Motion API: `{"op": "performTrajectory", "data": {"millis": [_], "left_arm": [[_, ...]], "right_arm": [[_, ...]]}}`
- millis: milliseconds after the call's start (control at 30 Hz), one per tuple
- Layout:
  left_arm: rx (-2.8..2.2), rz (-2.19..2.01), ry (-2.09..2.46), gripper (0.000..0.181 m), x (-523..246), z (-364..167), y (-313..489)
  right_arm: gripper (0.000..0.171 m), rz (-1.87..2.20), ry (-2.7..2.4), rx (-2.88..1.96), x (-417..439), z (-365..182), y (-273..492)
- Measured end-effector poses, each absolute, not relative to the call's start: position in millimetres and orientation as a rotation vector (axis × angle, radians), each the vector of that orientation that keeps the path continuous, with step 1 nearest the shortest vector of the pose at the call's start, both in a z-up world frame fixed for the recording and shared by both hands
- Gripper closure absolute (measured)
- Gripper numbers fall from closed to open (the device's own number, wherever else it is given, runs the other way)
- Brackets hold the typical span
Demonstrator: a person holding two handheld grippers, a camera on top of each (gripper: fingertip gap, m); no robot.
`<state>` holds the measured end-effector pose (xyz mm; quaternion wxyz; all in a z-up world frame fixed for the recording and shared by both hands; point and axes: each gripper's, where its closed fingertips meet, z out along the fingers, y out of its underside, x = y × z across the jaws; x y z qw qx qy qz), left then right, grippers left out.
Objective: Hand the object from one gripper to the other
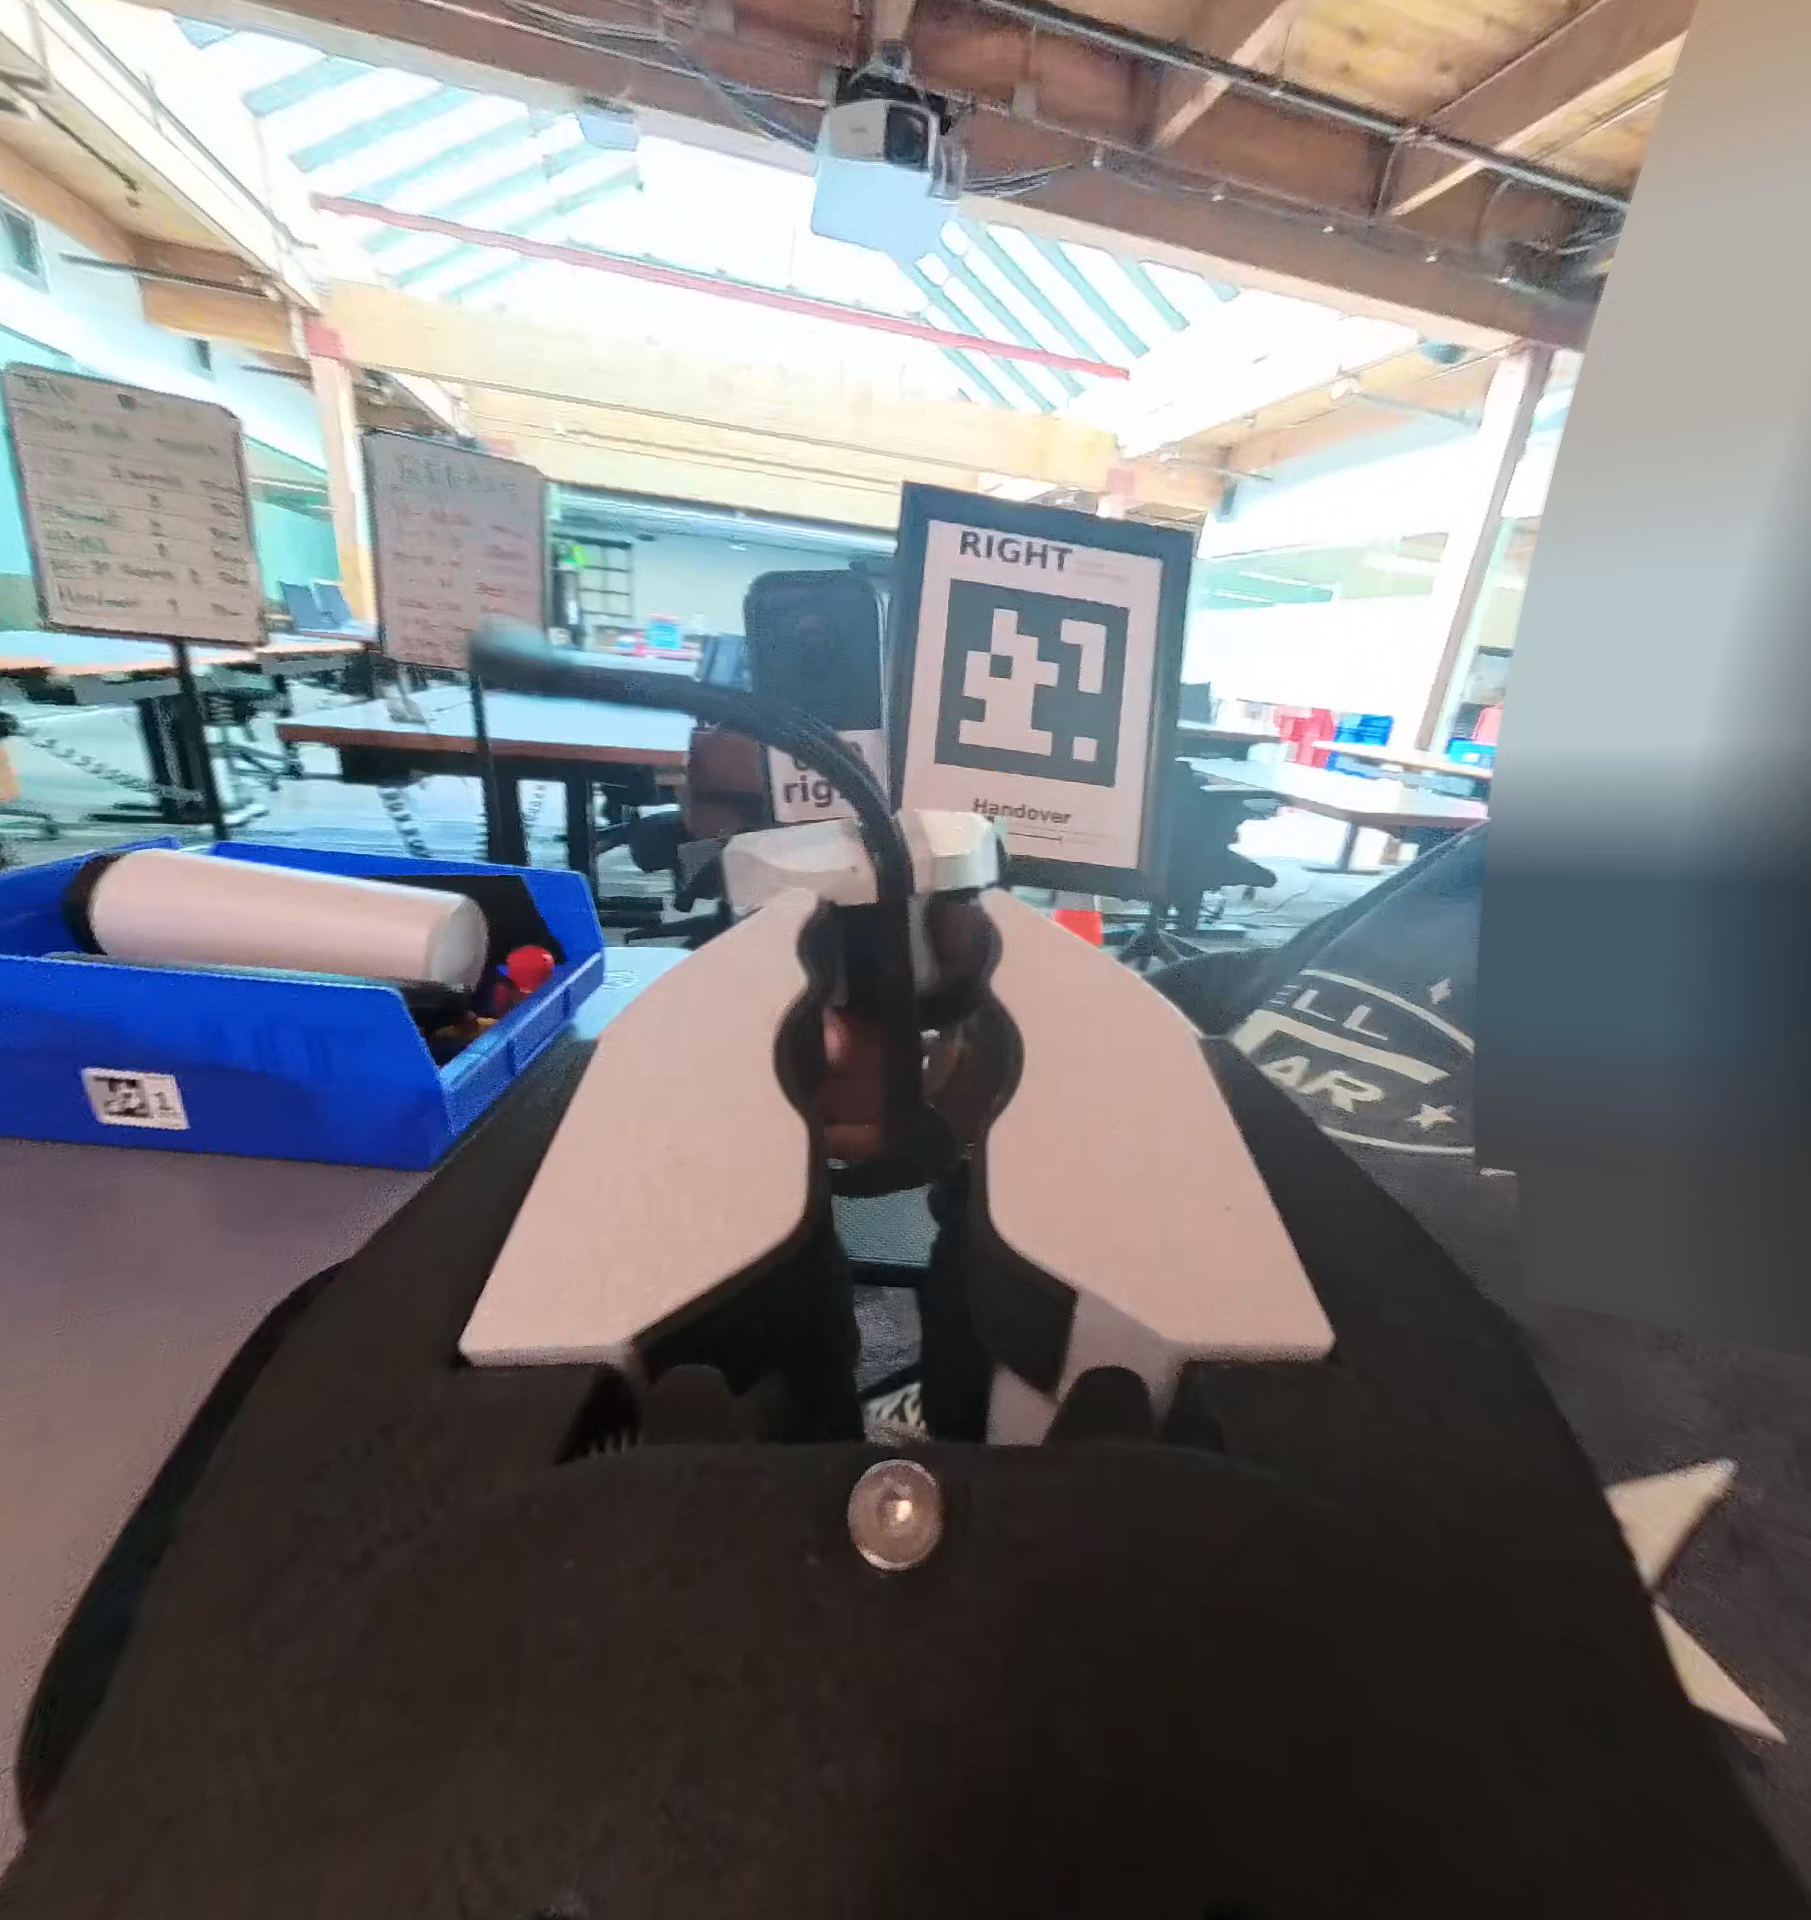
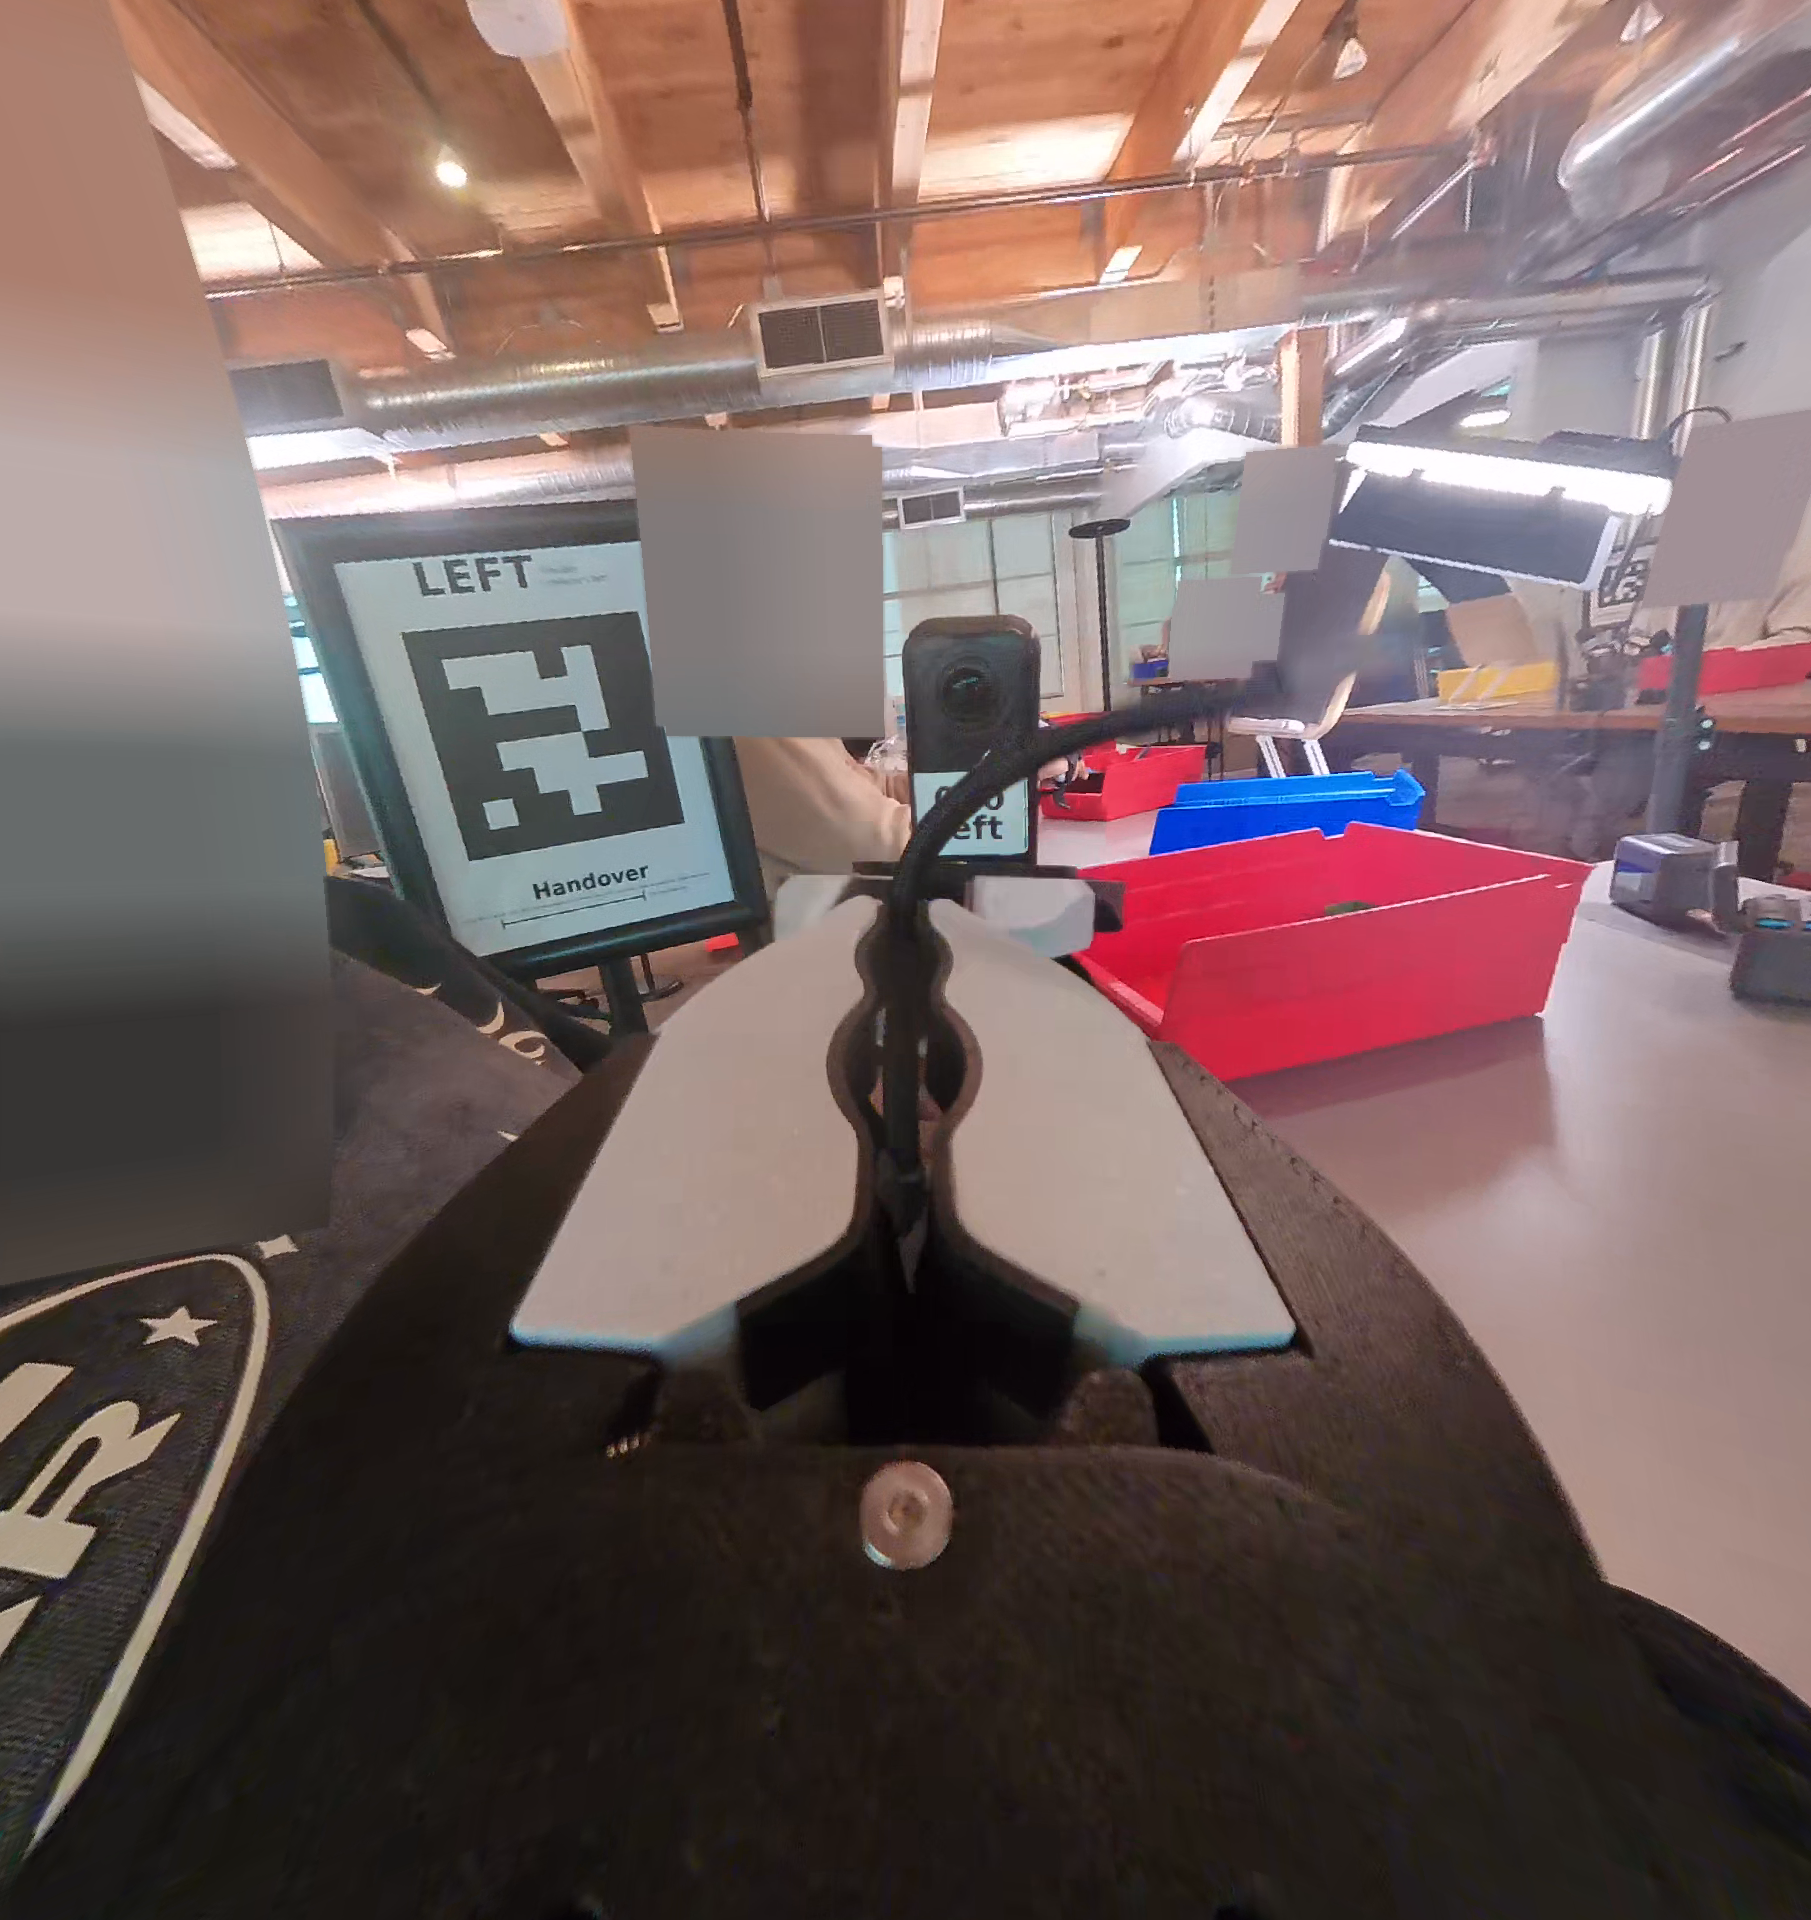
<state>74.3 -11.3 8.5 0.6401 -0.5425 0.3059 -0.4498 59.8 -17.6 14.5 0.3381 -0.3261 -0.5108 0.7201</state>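
**Both my claws on one cable**

To the left of my left claw [image 1: 880,935] sits a blue plastic bin [image 1: 257,1049]; a red plastic bin [image 2: 1327,956] lies right of my right claw [image 2: 906,997]. Both claws meet tip to tip, each pinched narrow onto the thin black flexible cable [image 2: 994,774] arching up between them.
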Motion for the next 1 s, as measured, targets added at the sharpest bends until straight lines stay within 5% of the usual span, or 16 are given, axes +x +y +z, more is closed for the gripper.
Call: {"op": "performTrajectory", "data": {"millis": [67,200,300,433,767,1000], "left_arm": [[-1.253,-0.982,0.675,0.168,73.4,6.4,-7.9],[-1.381,-0.901,0.775,0.155,84.2,-13.8,-6.7],[-1.344,-0.945,0.780,0.177,90.2,-11.1,-11.3],[-1.319,-0.996,0.735,0.177,84.8,-6.3,-9.2],[-1.093,-1.176,0.490,0.178,50.6,27.1,-10.6],[-1.088,-1.168,0.497,0.178,58.6,25.3,-9.9]], "right_arm": [[0.168,1.884,-1.331,-0.853,60.3,14.6,-19.5],[0.167,1.878,-1.329,-0.831,60.7,15.7,-25.9],[0.167,1.854,-1.334,-0.833,58.8,14.2,-27.3],[0.166,1.862,-1.298,-0.827,58.0,16.3,-23.5],[0.139,1.911,-1.471,-0.875,42.2,-8.3,-38.6],[0.161,2.066,-1.382,-0.899,43.4,-9.0,-36.9]]}}
